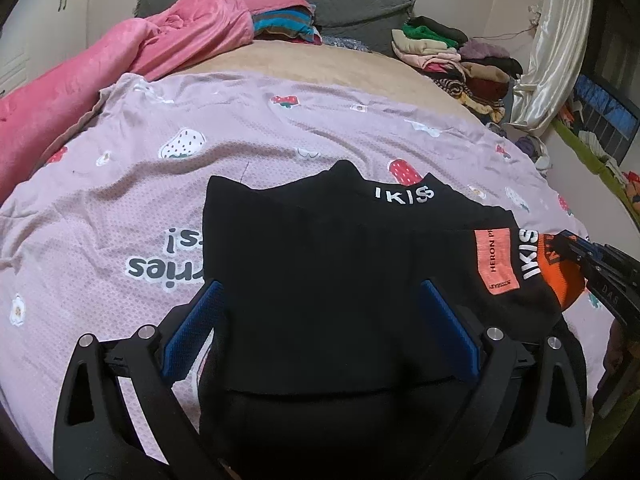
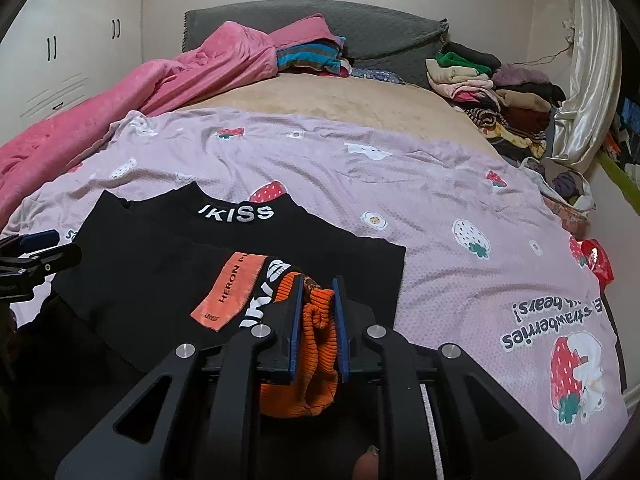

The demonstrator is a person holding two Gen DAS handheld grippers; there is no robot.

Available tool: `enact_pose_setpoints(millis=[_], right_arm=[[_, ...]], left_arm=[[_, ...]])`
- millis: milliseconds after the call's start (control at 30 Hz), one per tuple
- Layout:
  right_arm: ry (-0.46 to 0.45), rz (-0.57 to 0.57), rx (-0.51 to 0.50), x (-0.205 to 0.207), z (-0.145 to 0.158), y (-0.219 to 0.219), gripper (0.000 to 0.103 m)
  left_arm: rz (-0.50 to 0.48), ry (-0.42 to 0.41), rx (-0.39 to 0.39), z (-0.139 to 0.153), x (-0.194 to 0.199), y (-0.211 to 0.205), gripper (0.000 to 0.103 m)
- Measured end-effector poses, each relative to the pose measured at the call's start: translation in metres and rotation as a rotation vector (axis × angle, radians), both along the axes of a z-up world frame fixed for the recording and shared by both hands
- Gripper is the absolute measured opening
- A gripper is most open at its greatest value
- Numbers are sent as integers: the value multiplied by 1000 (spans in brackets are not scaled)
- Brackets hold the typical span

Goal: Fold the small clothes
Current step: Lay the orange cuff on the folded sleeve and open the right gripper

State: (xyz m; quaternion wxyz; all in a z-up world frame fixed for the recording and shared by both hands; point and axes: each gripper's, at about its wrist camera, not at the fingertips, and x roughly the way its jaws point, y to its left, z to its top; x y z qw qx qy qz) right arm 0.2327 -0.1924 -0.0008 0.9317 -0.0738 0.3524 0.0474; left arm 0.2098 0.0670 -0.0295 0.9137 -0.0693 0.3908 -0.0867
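My right gripper (image 2: 316, 300) pinches the orange cuff (image 2: 316, 344) of the black top (image 1: 320, 272), partly folded on the bedspread (image 1: 120, 184), my left gripper (image 1: 320, 328) open over it, folds remaining.

Both wrist views close, angled down across the bed, sharing the black garment (image 1: 320, 280) and far pillows

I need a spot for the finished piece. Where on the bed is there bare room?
Free: the pink strawberry sheet right of the black garment, and the tan strip beyond it. Crowded: the clothes pile at far right and the pink blanket along the left.
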Motion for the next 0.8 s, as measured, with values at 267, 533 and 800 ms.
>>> enact_pose_setpoints(millis=[267, 533, 800], right_arm=[[-5, -13, 46, -9, 3, -7, 27], [76, 57, 69, -19, -18, 16, 27], [126, 160, 88, -14, -30, 57, 31]], left_arm=[[-20, 7, 0, -1, 0, -1, 91], [-90, 57, 7, -14, 3, -12, 52], [-99, 148, 35, -41, 5, -8, 26]])
